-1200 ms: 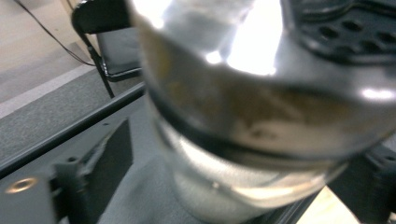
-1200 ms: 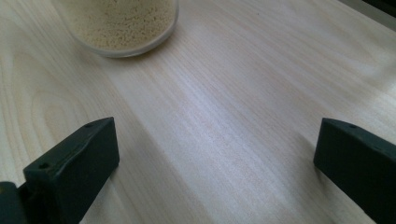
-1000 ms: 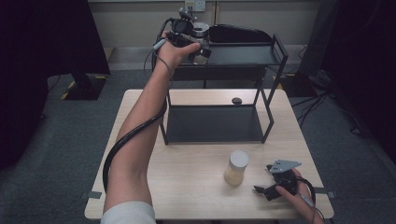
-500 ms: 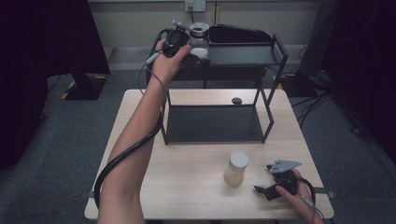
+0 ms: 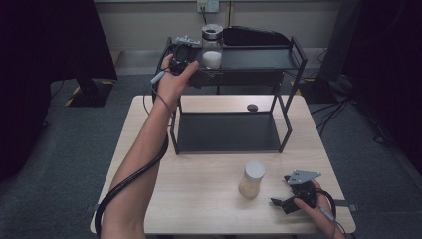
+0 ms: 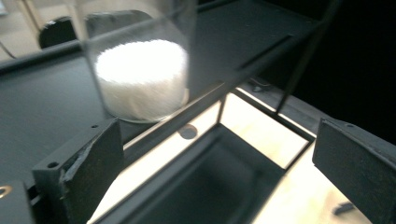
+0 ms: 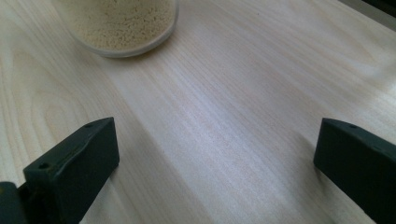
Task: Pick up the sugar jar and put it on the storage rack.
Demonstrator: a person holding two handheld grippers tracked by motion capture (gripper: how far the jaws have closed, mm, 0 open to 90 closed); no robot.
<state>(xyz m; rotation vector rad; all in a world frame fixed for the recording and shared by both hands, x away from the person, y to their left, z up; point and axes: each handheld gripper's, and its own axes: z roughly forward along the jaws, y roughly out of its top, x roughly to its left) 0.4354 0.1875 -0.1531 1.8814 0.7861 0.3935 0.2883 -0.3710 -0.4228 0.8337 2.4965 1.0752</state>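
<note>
Left tool (image 5: 191, 59) up at the top shelf of the black metal two-tier rack (image 5: 298, 55), jaws spread wide and gripping nothing. Just beyond them, the clear glass jar of white grains (image 5: 212, 46), upright on the left part of that top shelf, close to its front edge. From the left gripper view, jar (image 6: 140, 74) ahead and off toward the left jaw, not between the two; no contact visible. Looks like the placing step at its end, or a grasp not yet begun; hard to call either way from the open jaws alone.

Down on the pale wooden table (image 5: 199, 199), right tool (image 5: 291, 196) resting low near the front edge, jaws likewise released and empty. Near it, to its left, the second clear jar of beige grains with a grey lid (image 5: 251, 180), standing upright in front of the rack. Likely next: right tool forward, jaws either side of that jar, level and square to avoid tipping it.

Hard to read: white jar's top cut off in the left gripper view; only the beige jar's base (image 7: 121, 23) inside the right gripper view. Long dark object (image 5: 254, 36) behind on the top shelf unidentifiable, and the small dark blob (image 5: 252, 107) on the table behind the lower shelf too small to name.
</note>
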